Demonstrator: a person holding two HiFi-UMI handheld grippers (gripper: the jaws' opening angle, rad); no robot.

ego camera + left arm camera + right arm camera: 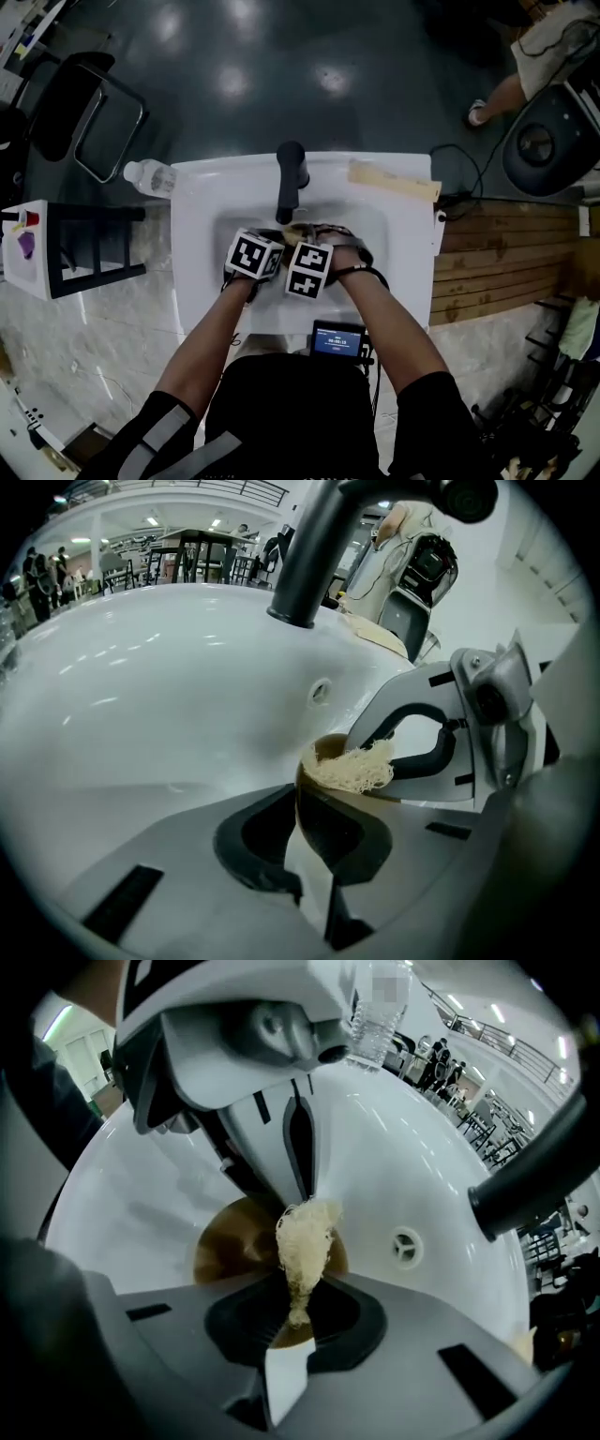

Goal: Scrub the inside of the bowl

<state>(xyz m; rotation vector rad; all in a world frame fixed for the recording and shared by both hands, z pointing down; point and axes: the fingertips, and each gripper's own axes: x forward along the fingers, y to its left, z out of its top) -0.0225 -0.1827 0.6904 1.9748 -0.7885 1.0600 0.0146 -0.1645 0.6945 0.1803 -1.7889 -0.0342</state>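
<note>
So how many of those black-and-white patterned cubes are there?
2. The left cube and the right cube sit side by side over the sink, just below the faucet in the head view. None looks hidden.

You stand over a dark, shiny floor with bright spots of light on it. A black chair sits at your upper left. A black rack stands beside the white sink. Brown wooden boards lie on your right. Pale stone floor is on your left.
</note>
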